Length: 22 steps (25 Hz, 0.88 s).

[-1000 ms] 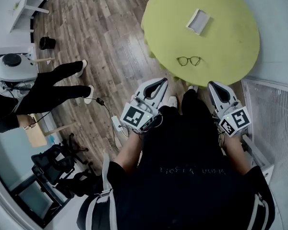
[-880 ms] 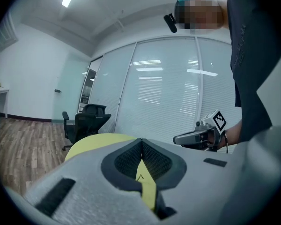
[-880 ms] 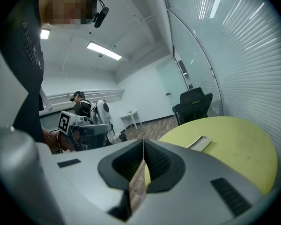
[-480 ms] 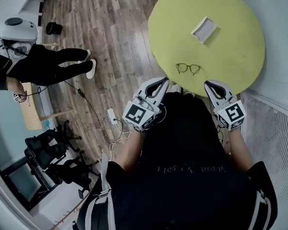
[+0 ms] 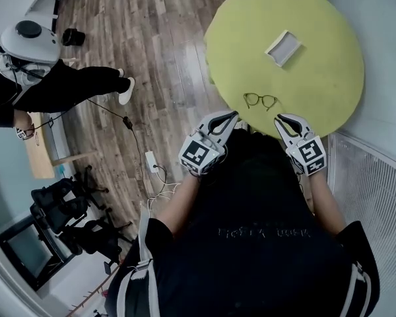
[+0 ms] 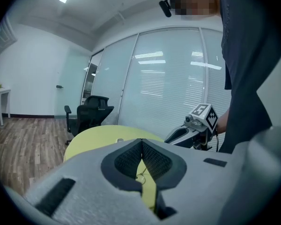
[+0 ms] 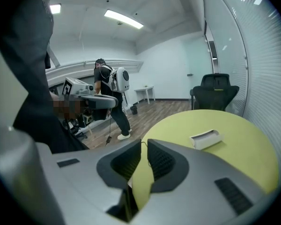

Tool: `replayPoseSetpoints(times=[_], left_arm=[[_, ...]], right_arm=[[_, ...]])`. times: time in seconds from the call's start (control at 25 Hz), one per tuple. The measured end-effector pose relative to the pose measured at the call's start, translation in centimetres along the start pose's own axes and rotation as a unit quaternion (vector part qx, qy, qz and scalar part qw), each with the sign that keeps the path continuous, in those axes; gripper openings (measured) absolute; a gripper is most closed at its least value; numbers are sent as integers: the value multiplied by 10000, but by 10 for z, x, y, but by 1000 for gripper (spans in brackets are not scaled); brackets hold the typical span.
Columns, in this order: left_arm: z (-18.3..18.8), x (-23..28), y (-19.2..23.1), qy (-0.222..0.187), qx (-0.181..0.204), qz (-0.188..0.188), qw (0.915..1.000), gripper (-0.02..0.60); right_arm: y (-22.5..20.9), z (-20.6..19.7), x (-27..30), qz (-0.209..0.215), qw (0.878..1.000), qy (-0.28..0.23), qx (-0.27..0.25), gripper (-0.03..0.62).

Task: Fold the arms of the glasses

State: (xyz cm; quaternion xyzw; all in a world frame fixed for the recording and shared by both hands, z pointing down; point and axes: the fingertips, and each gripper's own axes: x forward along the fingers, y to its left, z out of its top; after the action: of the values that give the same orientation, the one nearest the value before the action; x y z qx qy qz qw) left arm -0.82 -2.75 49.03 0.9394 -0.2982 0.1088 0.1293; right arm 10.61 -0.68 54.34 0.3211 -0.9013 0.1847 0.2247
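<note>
Desk [image 5: 330, 78]: right of the floor [image 5: 152, 38].
Glasses [image 5: 260, 100]: on the desk, near its front edge.
Box [image 5: 283, 47]: on the desk, behind the glasses, apart.
Left gripper [image 5: 234, 115]: before the glasses, to their left.
Right gripper [image 5: 282, 119]: before the glasses, to their right.

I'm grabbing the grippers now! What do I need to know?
Left gripper: shut, empty, at the near edge of the green table.
Right gripper: jaws a crack apart, empty, at the same edge.
Glasses: on the table just ahead, between both grippers, untouched.
Done: nothing that shows.
Left: reach the glasses and fold both arms.
</note>
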Motion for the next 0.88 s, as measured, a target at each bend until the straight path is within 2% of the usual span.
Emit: replayPoseSetpoints(times=[0.44,0.76,0.88], left_arm=[[-24,15,2,291,-26,-145,9995,17],[-30,18,4,336,-83,-118,9993,17],[-31,19,5,339,-124,-112,9993,17]], right_arm=[[-8,-24,20,193,9968,679,-370,33],[-21,-36,36,210,9840,1263,-1238,34],[-25,-42,43,280,9795,1418,-1403,34]])
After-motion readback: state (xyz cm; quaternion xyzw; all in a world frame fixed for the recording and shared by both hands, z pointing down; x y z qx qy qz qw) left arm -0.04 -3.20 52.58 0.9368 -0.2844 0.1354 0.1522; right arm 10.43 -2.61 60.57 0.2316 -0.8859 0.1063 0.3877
